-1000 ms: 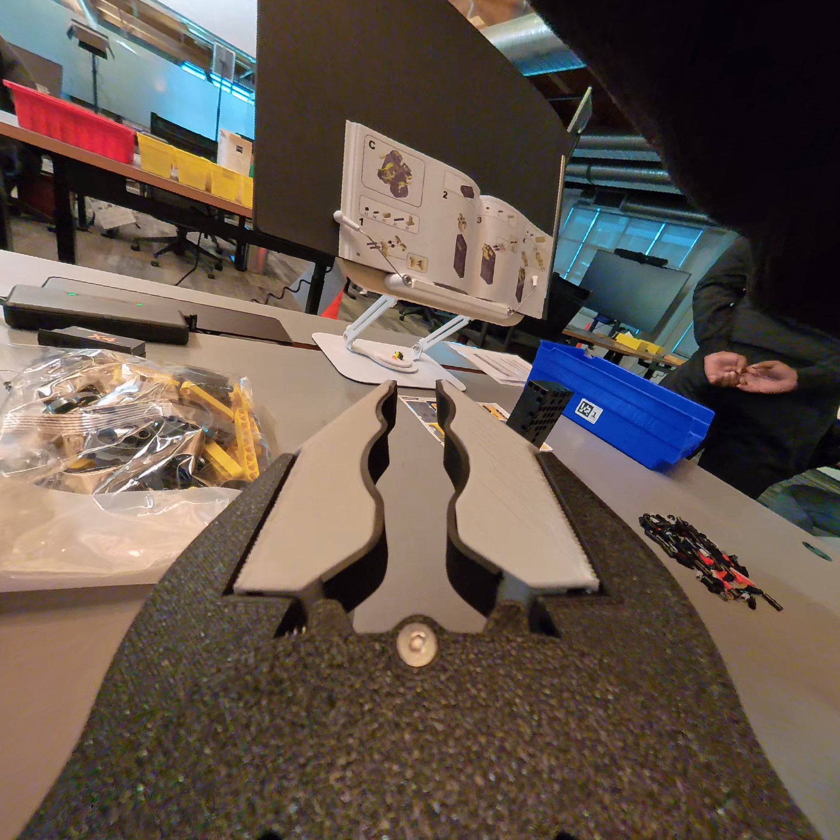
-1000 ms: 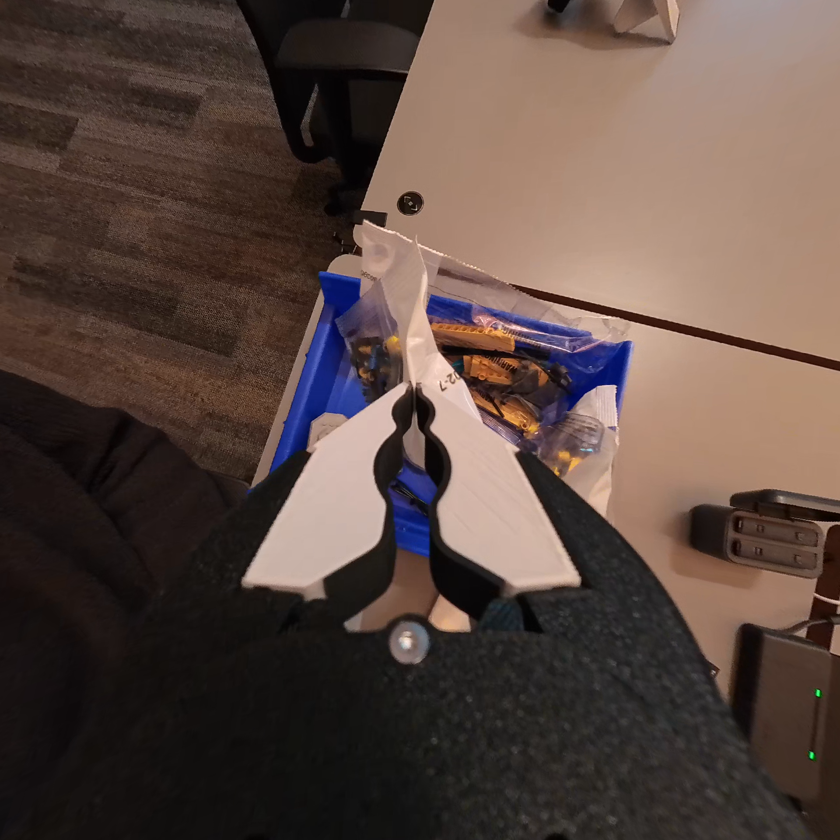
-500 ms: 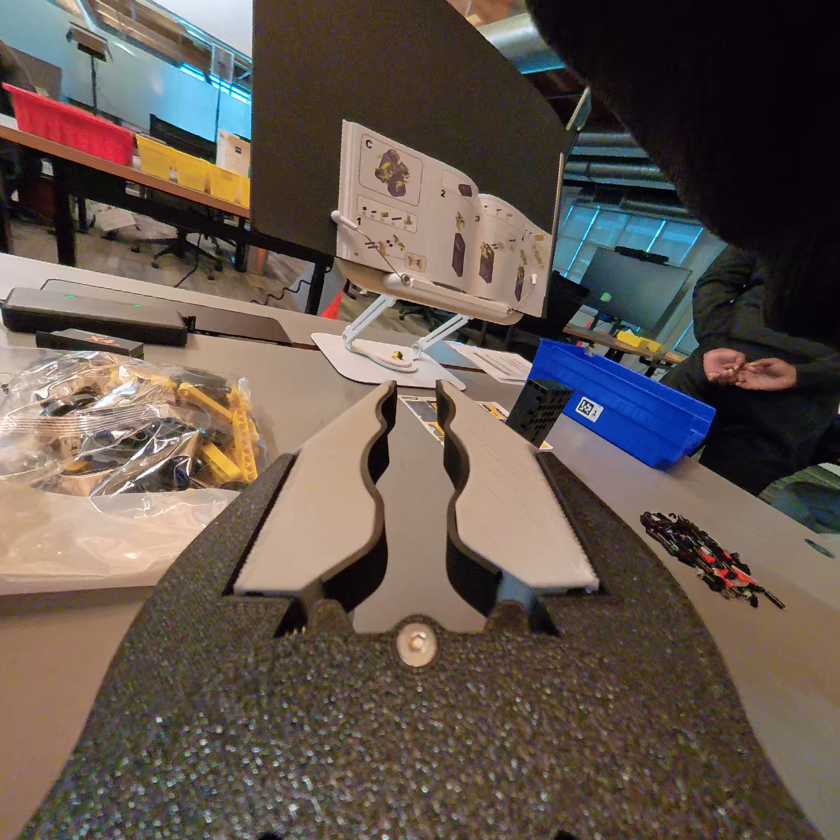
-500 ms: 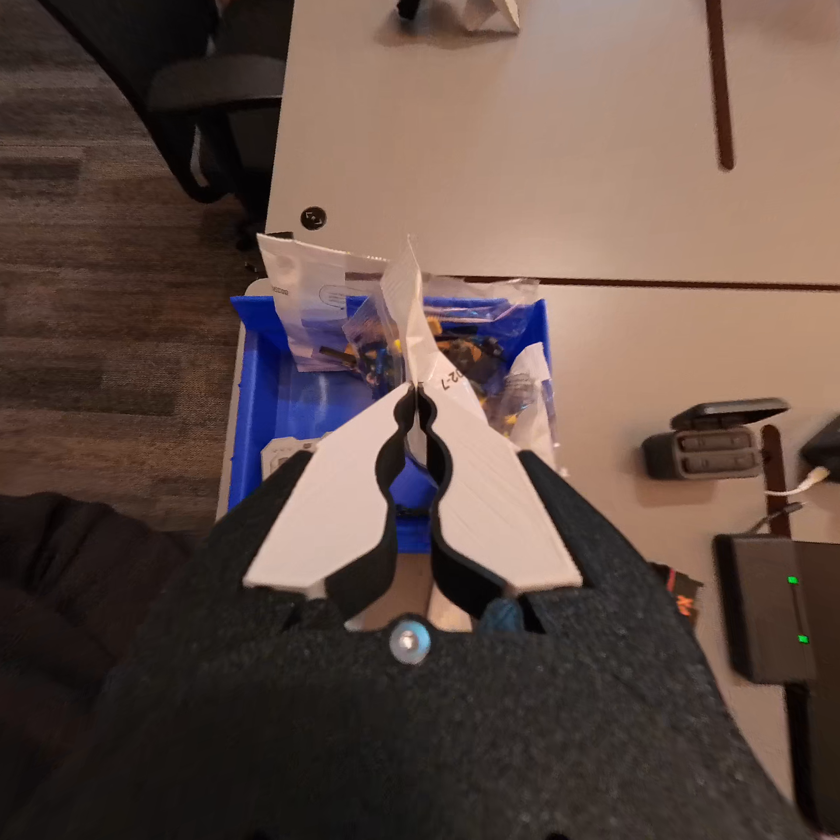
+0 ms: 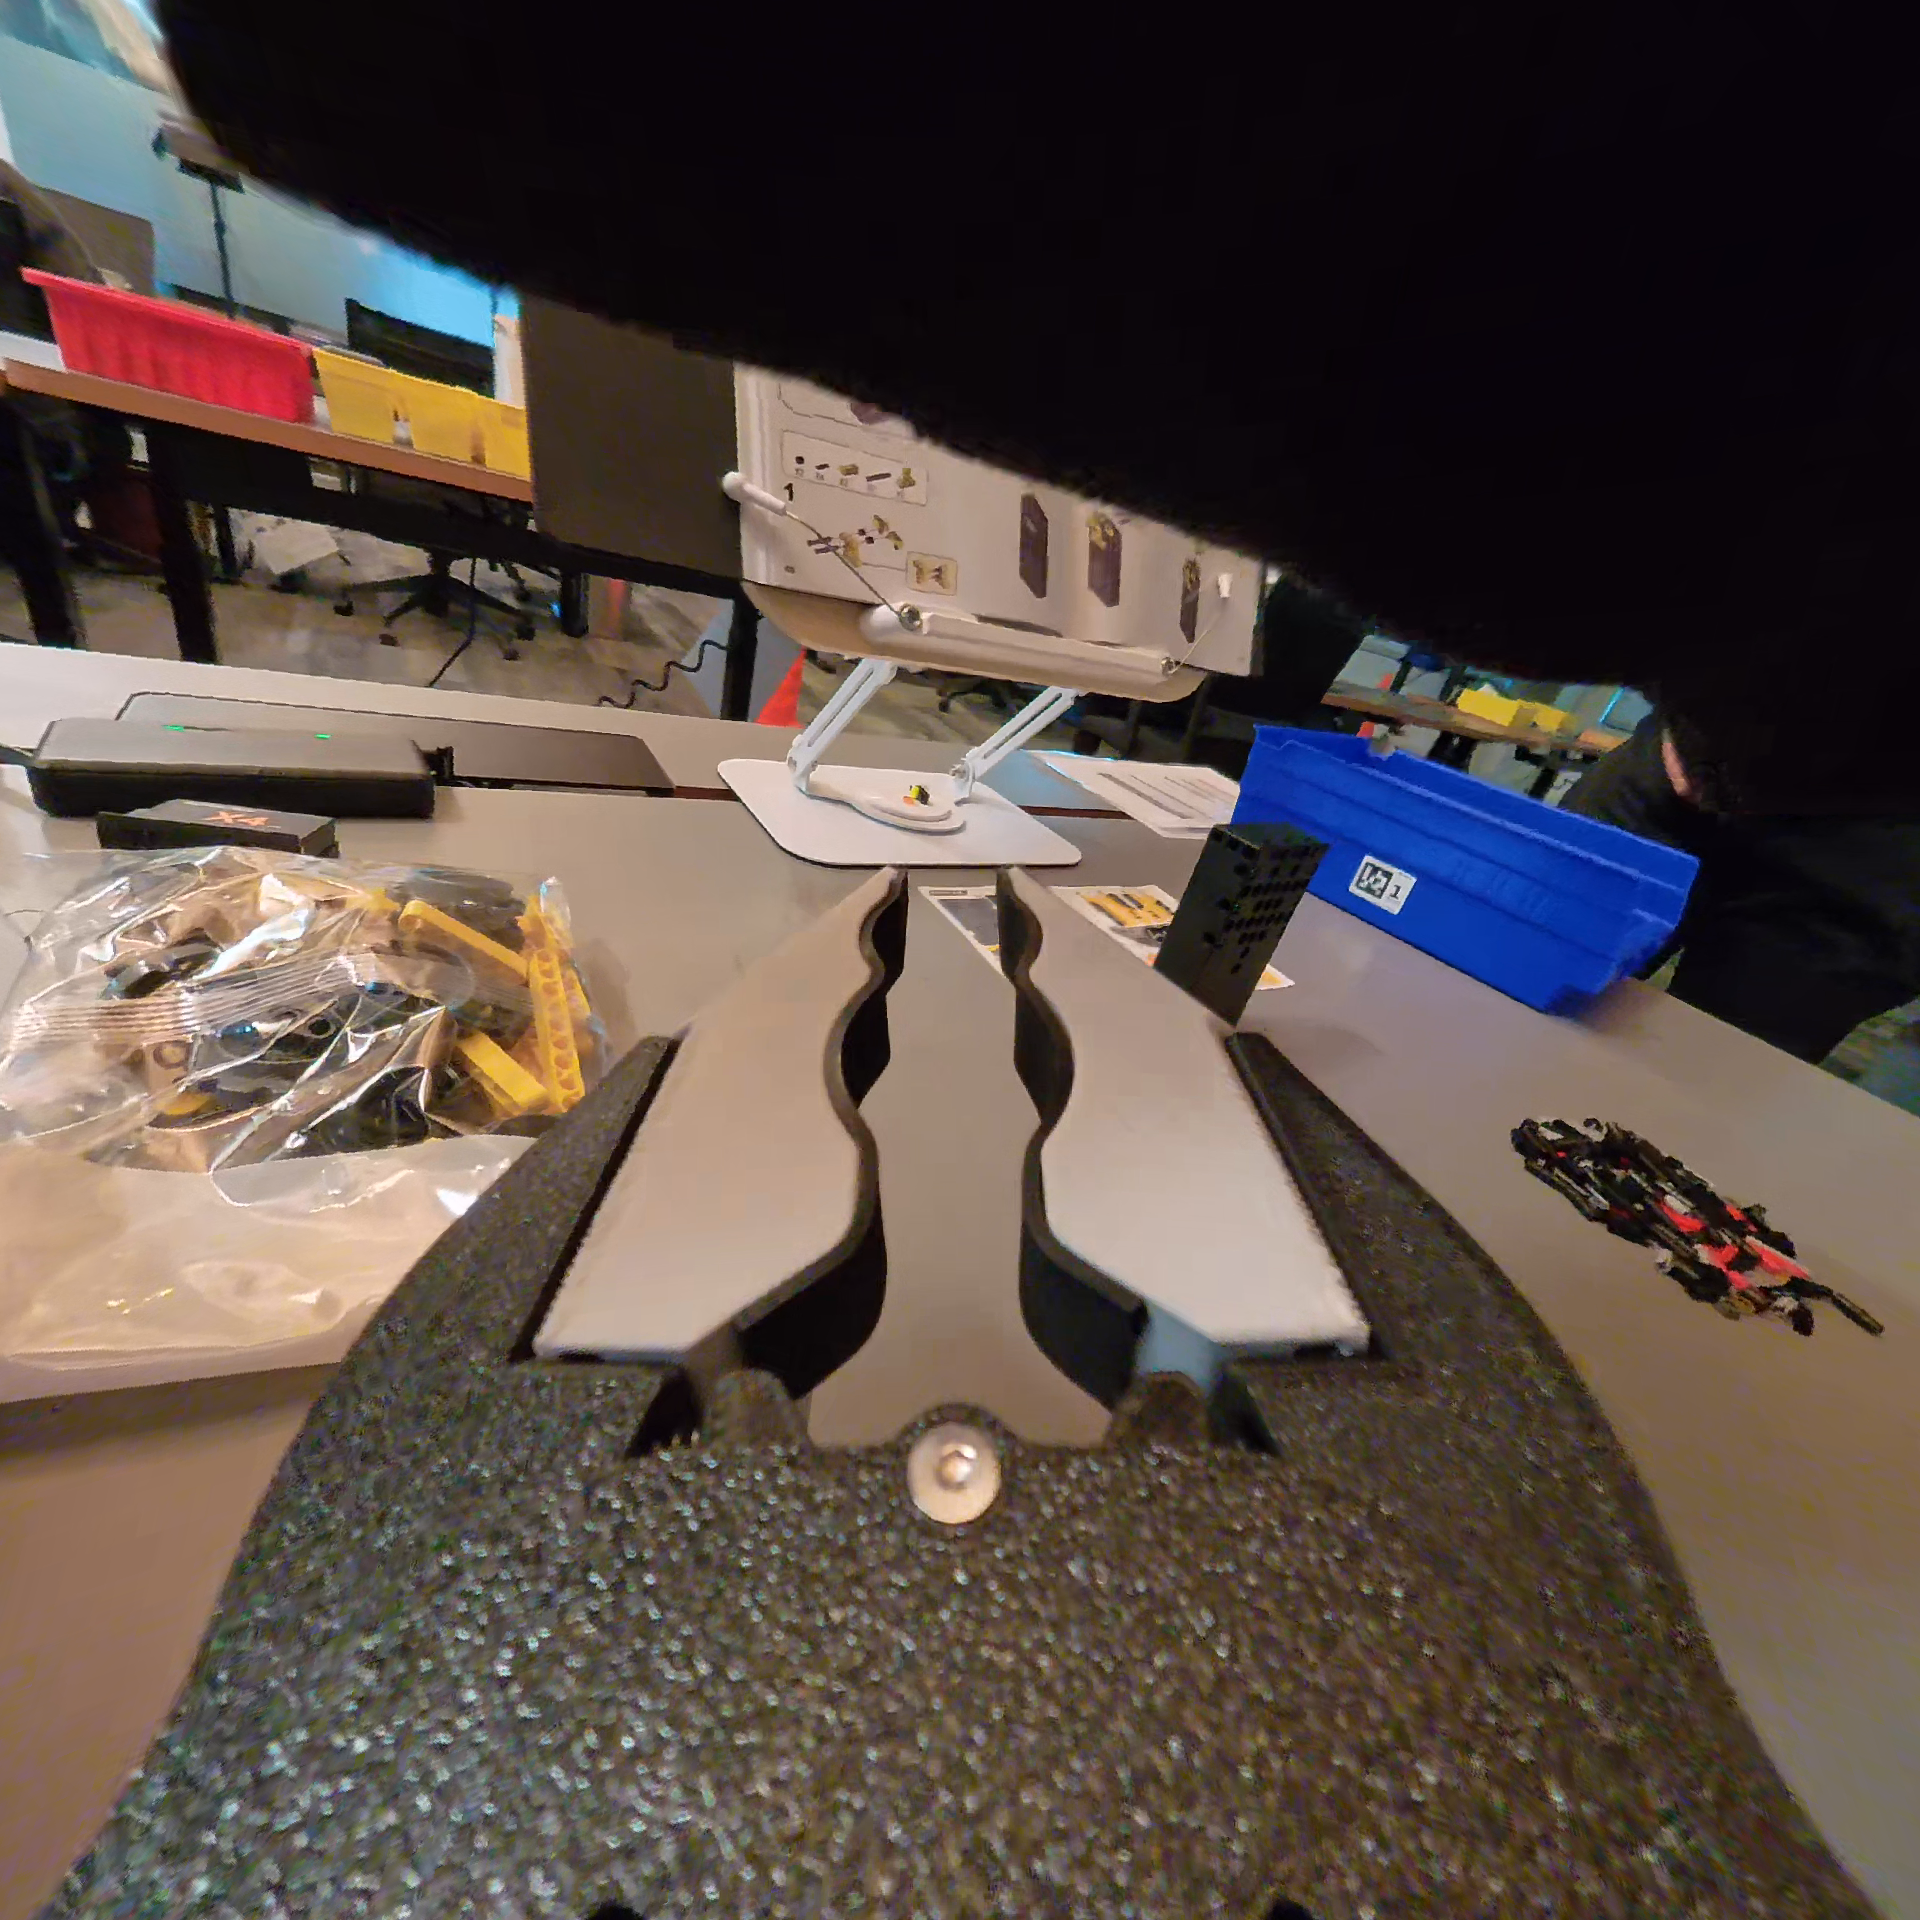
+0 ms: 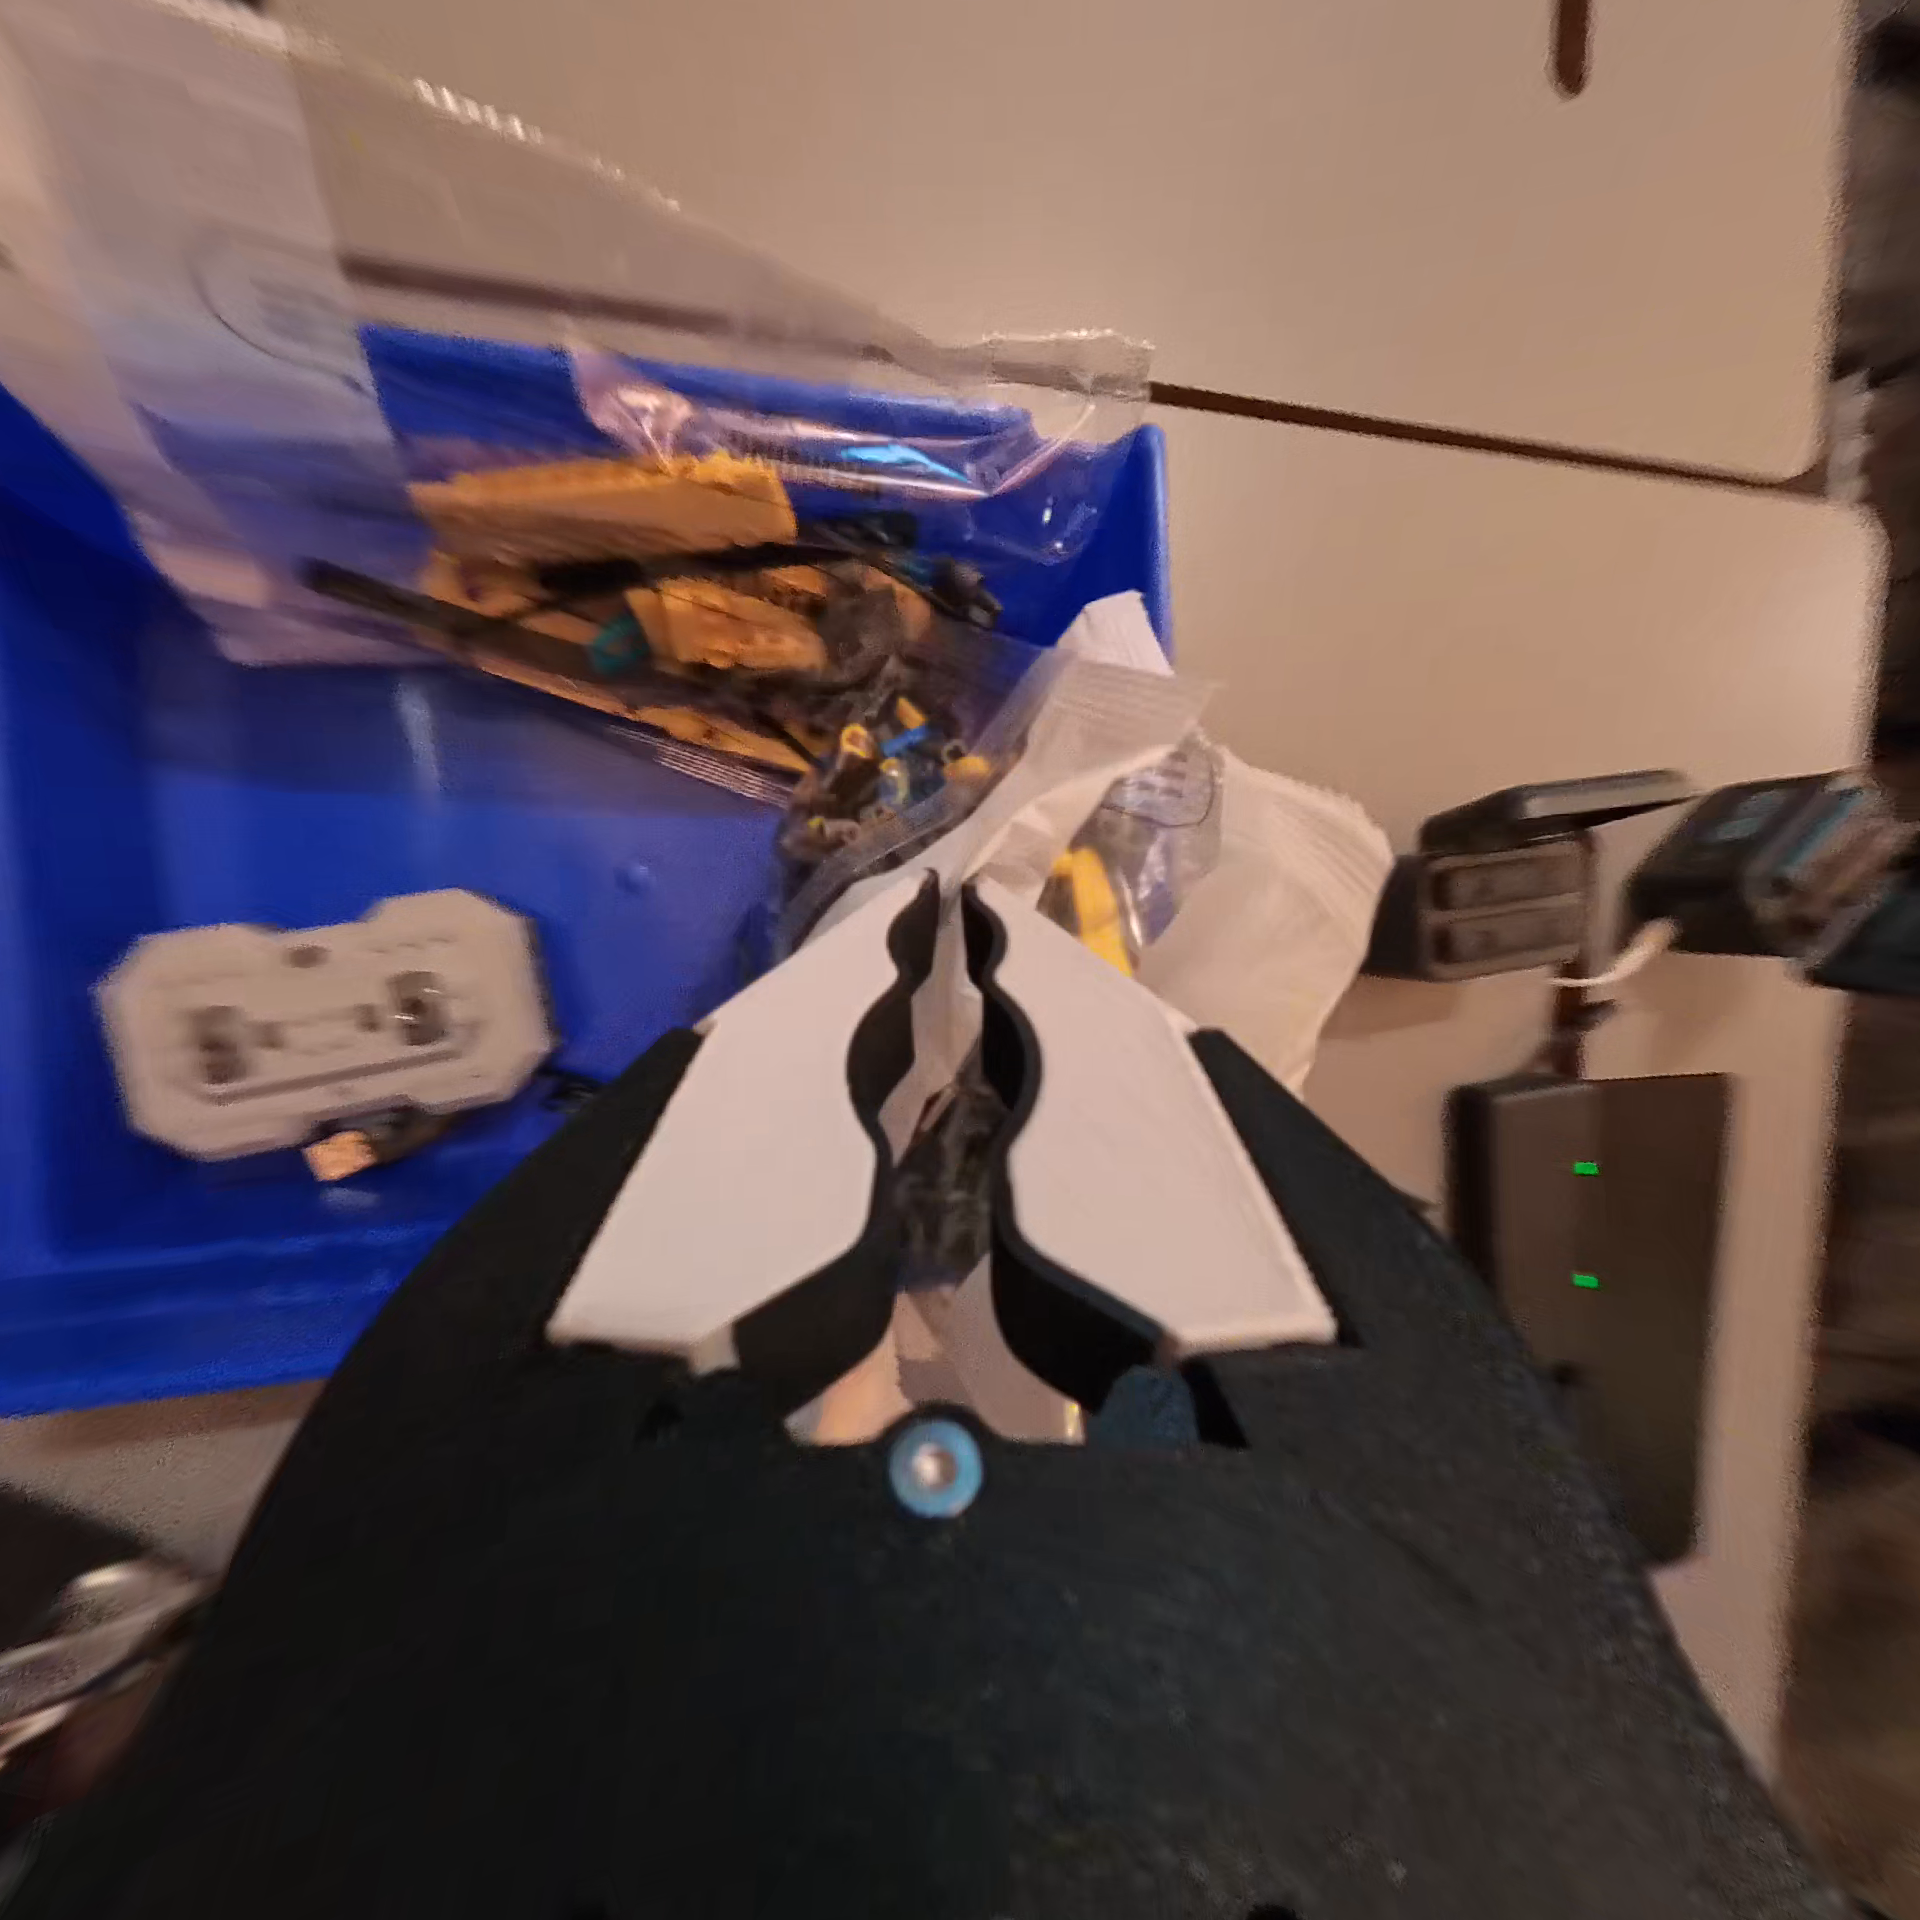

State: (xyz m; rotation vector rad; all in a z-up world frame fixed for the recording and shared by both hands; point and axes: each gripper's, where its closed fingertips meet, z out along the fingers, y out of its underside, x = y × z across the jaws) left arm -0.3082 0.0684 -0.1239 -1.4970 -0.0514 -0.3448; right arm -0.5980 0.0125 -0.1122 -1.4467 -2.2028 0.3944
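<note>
My right gripper [image 6: 948, 891] is shut on the white edge of a plastic bag of parts [image 6: 1101, 790], over the right side of a blue bin [image 6: 436, 790]. Another clear bag with yellow and black building pieces [image 6: 665, 582] lies in the bin, and a white block with sockets [image 6: 322, 1003] sits on the bin floor. The view is blurred. My left gripper [image 5: 951, 888] is open and empty, low over the grey table [image 5: 665, 862]. A clear bag of yellow and black pieces [image 5: 301, 997] lies to its left.
An instruction booklet on a white stand [image 5: 977, 561] stands ahead of the left gripper, beside a black perforated block [image 5: 1242, 914], a blue bin [image 5: 1475, 873] and a small pile of black and red pins [image 5: 1683, 1226]. Black chargers [image 6: 1590, 1226] lie right of the bin. There is about 30 cm between the tips of the two grippers.
The right gripper has dropped much closer to the blue bin, still shut on the bag. A dark sleeve has spread across the top of the left wrist view. The left gripper has barely moved.
</note>
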